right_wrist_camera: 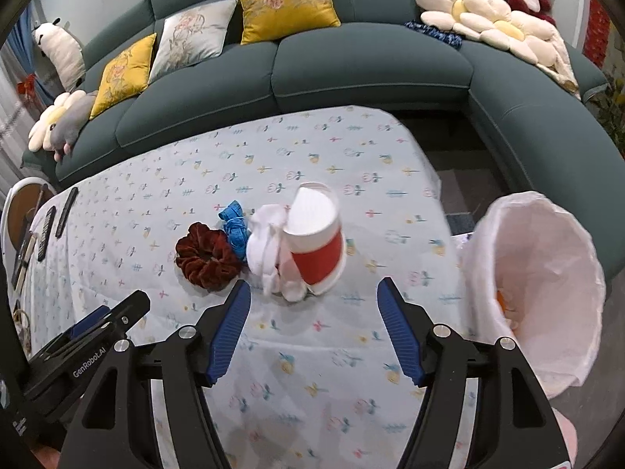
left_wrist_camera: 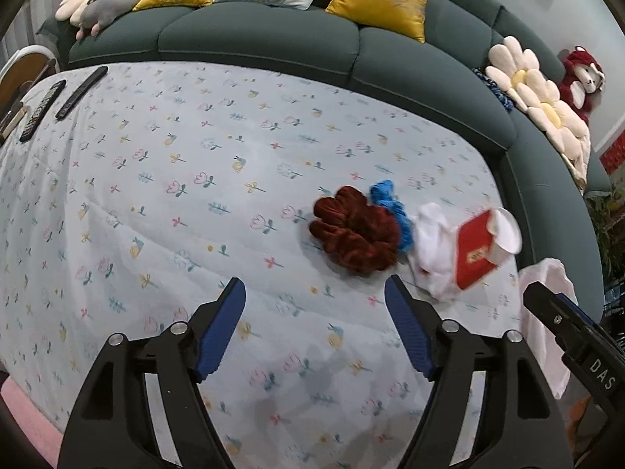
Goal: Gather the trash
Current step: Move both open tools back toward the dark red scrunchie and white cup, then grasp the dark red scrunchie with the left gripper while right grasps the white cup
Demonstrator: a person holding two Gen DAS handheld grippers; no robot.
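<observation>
A red-and-white paper cup (right_wrist_camera: 318, 248) (left_wrist_camera: 484, 244) stands tilted on the flowered tablecloth, leaning against crumpled white tissue (right_wrist_camera: 269, 250) (left_wrist_camera: 433, 250). Left of the tissue lie a blue scrap (right_wrist_camera: 235, 228) (left_wrist_camera: 390, 203) and a dark red velvet scrunchie (right_wrist_camera: 205, 256) (left_wrist_camera: 353, 230). My right gripper (right_wrist_camera: 313, 293) is open, hovering just in front of the cup and tissue with nothing between its blue pads. My left gripper (left_wrist_camera: 314, 293) is open over bare cloth, with the scrunchie just beyond its right finger. Each gripper shows at the edge of the other's view.
A bin lined with a white bag (right_wrist_camera: 547, 273) (left_wrist_camera: 547, 293) stands at the table's right end, some orange scrap inside. Two remotes (left_wrist_camera: 58, 101) (right_wrist_camera: 58, 222) lie at the far left of the table (right_wrist_camera: 312, 351). A green sofa (right_wrist_camera: 371, 66) with cushions wraps behind.
</observation>
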